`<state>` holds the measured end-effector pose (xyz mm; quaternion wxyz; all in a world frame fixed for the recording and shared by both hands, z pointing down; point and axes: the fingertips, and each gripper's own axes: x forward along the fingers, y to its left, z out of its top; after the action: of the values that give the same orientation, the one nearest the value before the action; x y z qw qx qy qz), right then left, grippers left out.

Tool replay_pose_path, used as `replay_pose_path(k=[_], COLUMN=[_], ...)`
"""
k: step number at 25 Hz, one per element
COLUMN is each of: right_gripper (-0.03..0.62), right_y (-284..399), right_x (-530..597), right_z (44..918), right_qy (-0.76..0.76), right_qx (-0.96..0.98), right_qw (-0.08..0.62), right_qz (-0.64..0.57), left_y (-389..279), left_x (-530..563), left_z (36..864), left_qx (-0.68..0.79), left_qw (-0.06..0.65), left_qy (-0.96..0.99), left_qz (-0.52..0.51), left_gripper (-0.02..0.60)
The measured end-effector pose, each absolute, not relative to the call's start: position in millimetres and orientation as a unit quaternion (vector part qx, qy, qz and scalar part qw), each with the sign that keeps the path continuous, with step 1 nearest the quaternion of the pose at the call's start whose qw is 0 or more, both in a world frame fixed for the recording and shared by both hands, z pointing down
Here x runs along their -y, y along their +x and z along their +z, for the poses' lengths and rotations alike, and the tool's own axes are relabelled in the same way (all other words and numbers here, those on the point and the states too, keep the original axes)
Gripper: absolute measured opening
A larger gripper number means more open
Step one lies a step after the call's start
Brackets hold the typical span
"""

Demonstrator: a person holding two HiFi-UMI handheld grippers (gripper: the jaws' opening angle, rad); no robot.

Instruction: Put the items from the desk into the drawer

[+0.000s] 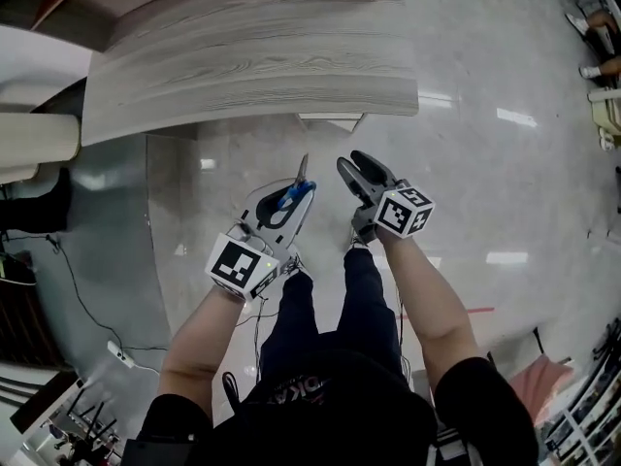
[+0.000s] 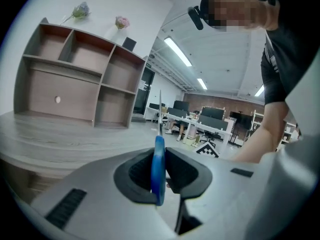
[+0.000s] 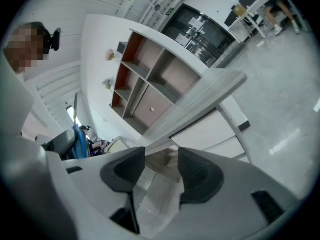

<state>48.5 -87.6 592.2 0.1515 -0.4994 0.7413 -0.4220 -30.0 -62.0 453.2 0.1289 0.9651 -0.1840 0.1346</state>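
My left gripper (image 1: 294, 194) is shut on a blue-handled tool (image 1: 296, 193) with a thin metal tip that points up toward the desk; it looks like scissors. In the left gripper view the blue handle (image 2: 158, 170) stands edge-on, pinched between the dark pads (image 2: 137, 175). My right gripper (image 1: 355, 161) hangs beside it, open and holding nothing, and light shows between its pads (image 3: 125, 170). Both are in front of the grey wood desk (image 1: 252, 76), below its front edge. A white drawer unit (image 3: 220, 129) sits under the desktop.
A wooden shelf unit (image 2: 75, 79) stands on the desk's far side. Cables (image 1: 87, 309) trail over the glossy floor at the left, beside a white rounded fixture (image 1: 39, 139). A pink object (image 1: 543, 382) lies at the lower right. My legs are directly below the grippers.
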Motion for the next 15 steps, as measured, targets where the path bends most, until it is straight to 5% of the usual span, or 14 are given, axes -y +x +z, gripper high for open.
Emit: replay_pose_path(k=[15], right_gripper=[0.276], right_y=[59.8], right_x=[165.3], right_z=[691.7], right_qy=[-0.521], right_qx=[-0.655], right_qw=[0.278], right_qz=[-0.471], left_y=[-58.8], left_x=[75.7], left_z=[512.6], left_qx=[0.181], left_qw=[0.150], left_qy=[0.964], left_qz=[0.125], left_gripper=[0.061])
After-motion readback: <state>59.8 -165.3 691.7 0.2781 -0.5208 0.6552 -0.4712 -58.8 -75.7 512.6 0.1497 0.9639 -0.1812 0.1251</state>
